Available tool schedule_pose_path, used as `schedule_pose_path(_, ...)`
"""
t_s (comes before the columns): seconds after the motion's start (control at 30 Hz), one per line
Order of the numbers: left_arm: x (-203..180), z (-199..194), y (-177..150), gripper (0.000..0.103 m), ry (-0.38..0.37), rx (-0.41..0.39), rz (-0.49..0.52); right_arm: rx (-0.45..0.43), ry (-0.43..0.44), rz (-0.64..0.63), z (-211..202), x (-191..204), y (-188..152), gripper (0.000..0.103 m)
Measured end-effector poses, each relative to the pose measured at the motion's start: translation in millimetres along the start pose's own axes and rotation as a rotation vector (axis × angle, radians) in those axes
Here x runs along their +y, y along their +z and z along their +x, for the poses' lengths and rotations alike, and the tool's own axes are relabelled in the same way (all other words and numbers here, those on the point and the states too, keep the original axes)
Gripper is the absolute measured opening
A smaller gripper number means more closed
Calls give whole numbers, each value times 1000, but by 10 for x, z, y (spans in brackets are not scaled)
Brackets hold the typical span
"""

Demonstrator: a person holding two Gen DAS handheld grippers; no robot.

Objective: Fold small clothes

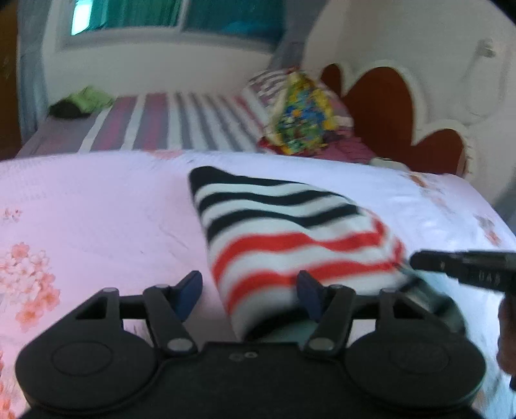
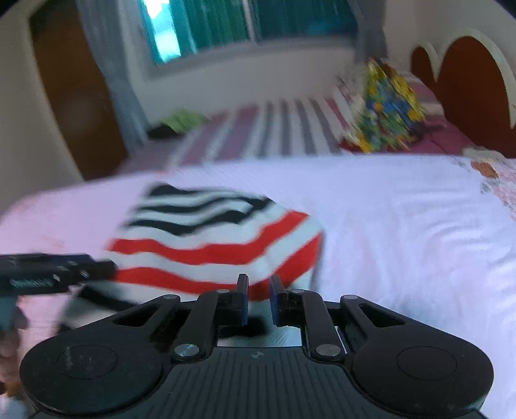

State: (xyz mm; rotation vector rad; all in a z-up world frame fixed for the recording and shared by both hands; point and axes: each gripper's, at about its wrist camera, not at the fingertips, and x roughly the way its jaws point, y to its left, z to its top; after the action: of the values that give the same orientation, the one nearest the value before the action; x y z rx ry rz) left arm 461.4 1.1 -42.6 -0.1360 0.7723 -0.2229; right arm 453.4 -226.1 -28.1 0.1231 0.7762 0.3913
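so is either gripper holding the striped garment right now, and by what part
The left gripper is open and grips nothing. The right gripper is nearly closed at the striped garment's near red-striped edge; an actual pinch cannot be told.

My left wrist camera is sitting low over the bedsheet point(image 1: 96, 199), looking toward the window point(image 1: 180, 16) at 12 o'clock, with the striped garment point(image 1: 290, 238) close ahead. My right wrist camera is facing likewise, seeing that garment point(image 2: 209, 238) nearer 11 o'clock; both are sharing the headboard point(image 1: 380, 112) at 2 o'clock.
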Motion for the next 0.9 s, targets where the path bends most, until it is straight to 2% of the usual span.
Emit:
schedule_pose_path(0.1,-126,-153,-253,62,12,-3,43,7,32,-14,-251,120,-195,15)
schedule_pose_path(0.23,-114,-202,-466,67,0,-3,-14,78,27,-40,-133,173,-471,14)
schedule_pose_path(0.3,-117,-187,-519,67,-5,8,-32,67,30,-2,-91,103,-543,9)
schedule_pose_path(0.33,-121,-178,-539,67,2,11,-29,61,18,-2,-96,97,-568,1)
schedule_pose_path(0.43,-103,-198,-624,68,15,19,-22,72,8,8,-120,87,-642,0)
schedule_pose_path(0.53,-88,-228,-710,69,27,28,-8,87,-11,-48,-144,143,-743,0)
schedule_pose_path(0.67,-20,-288,-716,69,18,39,-45,85,-19,-27,-121,150,-682,0)
schedule_pose_path(0.77,-47,-440,-672,67,41,14,-23,14,-24,-34,-350,232,-604,0)
schedule_pose_path(0.83,-82,-460,-687,68,52,19,-6,21,-18,-48,-370,268,-614,0)
schedule_pose_path(0.9,-85,-393,-703,69,65,41,4,75,-32,-68,-224,285,-670,0)
